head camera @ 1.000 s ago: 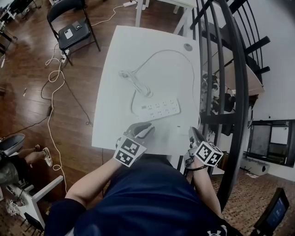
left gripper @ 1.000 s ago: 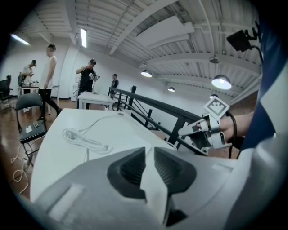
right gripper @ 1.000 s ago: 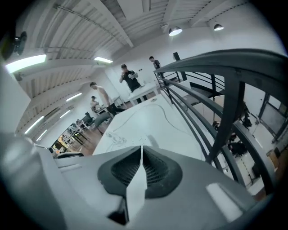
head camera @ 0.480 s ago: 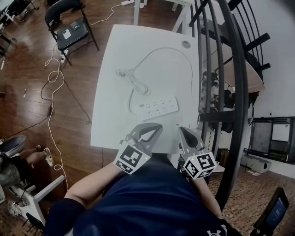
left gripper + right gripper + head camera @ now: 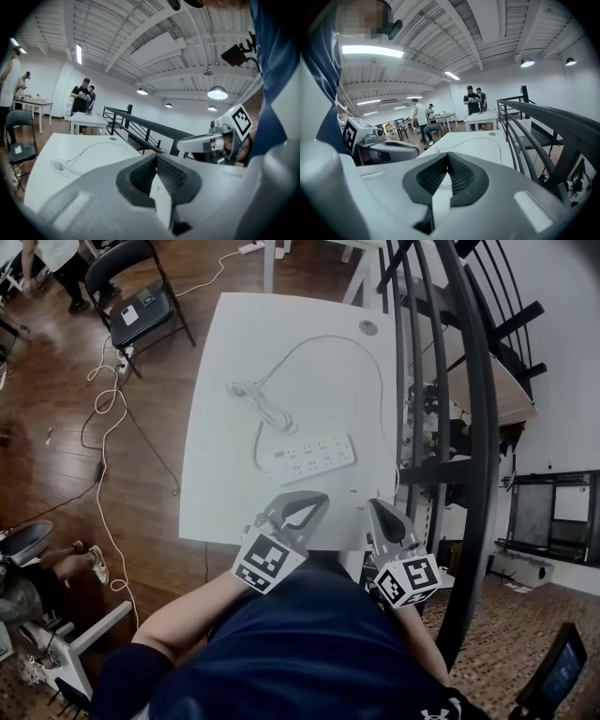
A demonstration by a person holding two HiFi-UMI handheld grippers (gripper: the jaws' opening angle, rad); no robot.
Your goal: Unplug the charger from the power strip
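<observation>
A white power strip [image 5: 314, 457] lies across the middle of the white table [image 5: 225, 493]. Its white cord [image 5: 258, 401] runs in a loose bundle to the left and loops off toward a grommet [image 5: 368, 327] at the far side. I cannot make out a charger in its sockets from here. My left gripper [image 5: 317, 500] hovers over the table's near edge, shut and holding nothing. My right gripper [image 5: 376, 506] hangs beside it to the right, also shut and holding nothing. Each gripper view shows ribbed pads pressed together: left gripper [image 5: 156, 158], right gripper [image 5: 449, 158].
A black metal railing [image 5: 441, 427] runs along the table's right side. A black folding chair [image 5: 141, 301] stands at the far left, with loose cables [image 5: 108, 418] on the wooden floor. People stand at other tables [image 5: 480, 117] further back in the room.
Both grippers have lifted from the table's near edge toward the camera. The left jaws have closed. The right gripper has rolled, so its marker cube faces differently.
</observation>
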